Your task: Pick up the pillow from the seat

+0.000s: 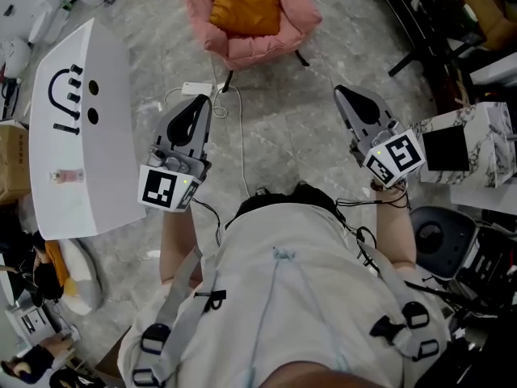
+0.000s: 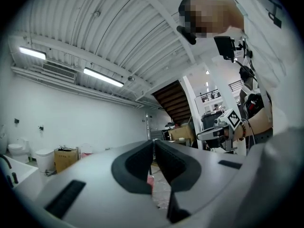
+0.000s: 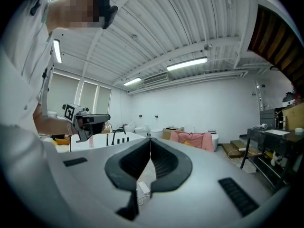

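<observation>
An orange pillow (image 1: 245, 2) lies on a pink padded seat (image 1: 271, 37) at the top of the head view, on the floor well ahead of me. The same pink seat (image 3: 192, 139) shows far off in the right gripper view. My left gripper (image 1: 199, 106) is held at chest height, left of centre, shut with nothing between its jaws. My right gripper (image 1: 346, 95) is level with it on the right, also shut and empty. Both point toward the seat and are well short of it. In the left gripper view the jaws (image 2: 154, 144) meet tip to tip.
A white bathtub-like unit (image 1: 81, 136) with black taps stands at left. A white power strip and cable (image 1: 212, 94) lie on the floor between me and the seat. A marbled box (image 1: 477, 148) and dark furniture crowd the right side.
</observation>
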The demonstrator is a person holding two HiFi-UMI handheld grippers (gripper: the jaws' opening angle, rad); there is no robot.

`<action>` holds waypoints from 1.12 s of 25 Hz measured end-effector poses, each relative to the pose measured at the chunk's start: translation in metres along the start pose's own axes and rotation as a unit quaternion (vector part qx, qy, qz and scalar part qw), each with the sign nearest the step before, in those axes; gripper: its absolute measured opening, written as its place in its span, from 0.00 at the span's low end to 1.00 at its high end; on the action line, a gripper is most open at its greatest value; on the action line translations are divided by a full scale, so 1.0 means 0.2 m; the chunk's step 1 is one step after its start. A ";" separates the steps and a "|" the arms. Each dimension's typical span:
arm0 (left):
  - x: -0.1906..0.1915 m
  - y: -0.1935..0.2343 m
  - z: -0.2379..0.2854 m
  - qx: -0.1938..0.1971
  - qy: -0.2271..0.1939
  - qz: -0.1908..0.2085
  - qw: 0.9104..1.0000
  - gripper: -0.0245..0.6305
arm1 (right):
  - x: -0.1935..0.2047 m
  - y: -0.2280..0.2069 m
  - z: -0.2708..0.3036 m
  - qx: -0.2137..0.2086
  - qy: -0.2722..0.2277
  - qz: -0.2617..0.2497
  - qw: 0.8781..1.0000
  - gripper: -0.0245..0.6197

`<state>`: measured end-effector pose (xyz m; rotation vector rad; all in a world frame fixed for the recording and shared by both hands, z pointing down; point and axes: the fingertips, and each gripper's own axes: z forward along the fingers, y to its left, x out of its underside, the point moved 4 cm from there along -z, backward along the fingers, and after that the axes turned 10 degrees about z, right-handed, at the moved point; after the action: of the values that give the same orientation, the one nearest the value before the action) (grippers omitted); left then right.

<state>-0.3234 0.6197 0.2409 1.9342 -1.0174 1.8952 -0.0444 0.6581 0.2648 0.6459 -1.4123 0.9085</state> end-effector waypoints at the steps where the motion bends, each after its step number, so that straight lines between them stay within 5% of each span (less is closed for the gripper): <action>1: 0.01 0.02 0.00 0.002 0.000 0.000 1.000 0.05 | 0.01 0.01 0.01 0.004 0.001 0.001 1.000 0.06; 13: 0.23 0.19 0.27 0.007 0.030 -0.021 0.999 0.05 | 0.05 -0.25 0.29 0.000 0.022 0.023 1.000 0.06; 23: 0.39 0.41 0.78 -0.040 0.063 -0.023 0.997 0.09 | 0.01 -0.84 0.68 -0.048 0.030 0.050 0.997 0.07; 28: 0.46 0.50 1.02 -0.076 0.085 -0.019 0.993 0.15 | -0.02 -1.13 0.85 -0.065 0.036 0.071 0.995 0.17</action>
<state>-0.2361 0.3924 0.2743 1.6661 -1.0331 1.8664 0.0530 0.3954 0.3063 0.4160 -1.4528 0.9327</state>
